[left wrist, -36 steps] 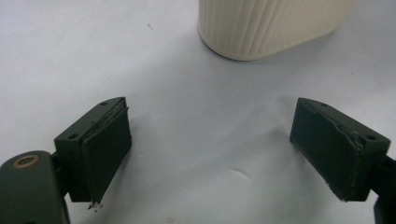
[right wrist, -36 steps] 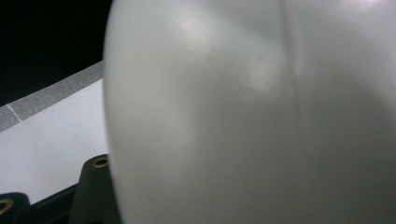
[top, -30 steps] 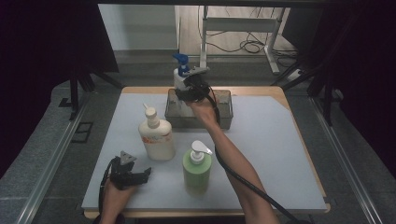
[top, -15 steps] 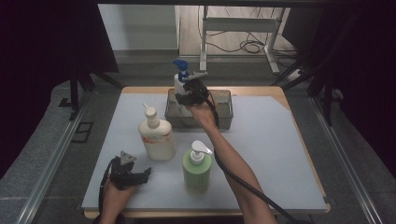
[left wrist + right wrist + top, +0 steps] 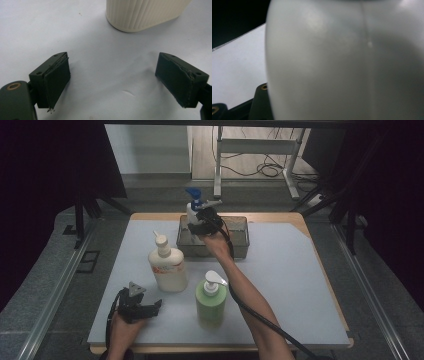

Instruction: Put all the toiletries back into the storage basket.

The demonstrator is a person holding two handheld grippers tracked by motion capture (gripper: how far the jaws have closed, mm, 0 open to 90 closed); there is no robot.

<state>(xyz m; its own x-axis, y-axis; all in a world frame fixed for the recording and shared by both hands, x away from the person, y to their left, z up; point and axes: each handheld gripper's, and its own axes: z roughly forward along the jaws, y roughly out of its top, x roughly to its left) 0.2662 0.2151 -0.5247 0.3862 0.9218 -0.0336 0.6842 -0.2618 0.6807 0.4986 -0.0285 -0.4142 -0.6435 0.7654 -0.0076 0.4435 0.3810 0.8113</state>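
At the desk's [image 5: 300, 285] far edge, the grey bin [image 5: 240, 236] takes the white pump bottle [image 5: 192, 212] clamped in my right gripper [image 5: 204, 222]. Catching the rim could tip it. My left gripper [image 5: 142, 307] rests apart, near the front-left corner.

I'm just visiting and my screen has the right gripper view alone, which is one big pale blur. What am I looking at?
Observer: A white bottle with a blue pump, clamped in the right gripper.
Operator: Where is it?
Observer: At the left end of a grey bin, by the table's far edge.
Operator: And the other gripper?
Observer: The left gripper rests open and empty on the table, near a cream bottle.
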